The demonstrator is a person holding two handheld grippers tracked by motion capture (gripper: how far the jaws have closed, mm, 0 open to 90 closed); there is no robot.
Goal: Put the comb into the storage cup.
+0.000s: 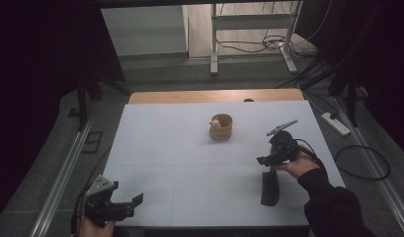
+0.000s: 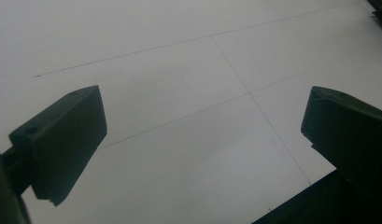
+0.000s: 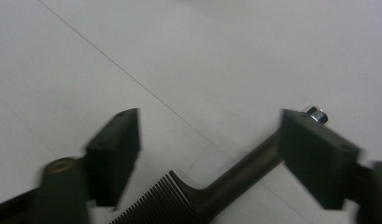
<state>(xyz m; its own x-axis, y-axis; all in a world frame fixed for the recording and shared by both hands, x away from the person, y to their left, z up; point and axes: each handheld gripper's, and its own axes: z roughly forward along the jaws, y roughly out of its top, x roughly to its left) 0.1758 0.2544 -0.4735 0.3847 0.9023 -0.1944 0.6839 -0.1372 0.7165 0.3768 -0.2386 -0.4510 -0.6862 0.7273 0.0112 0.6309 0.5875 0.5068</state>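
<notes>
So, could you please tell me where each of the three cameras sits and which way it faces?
High view: above the table's near edge, looking forward and down at the white table, wooden cup, both hands.
Left gripper view: on the left gripper, facing bare table between open jaws.
Right gripper view: on the right gripper, facing down at the black comb.
Shared: high and right views show the comb.

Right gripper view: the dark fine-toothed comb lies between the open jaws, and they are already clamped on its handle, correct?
Not clamped. In the right gripper view the dark fine-toothed comb does lie between the right gripper's jaws, but they stand apart from its handle, open.
</notes>
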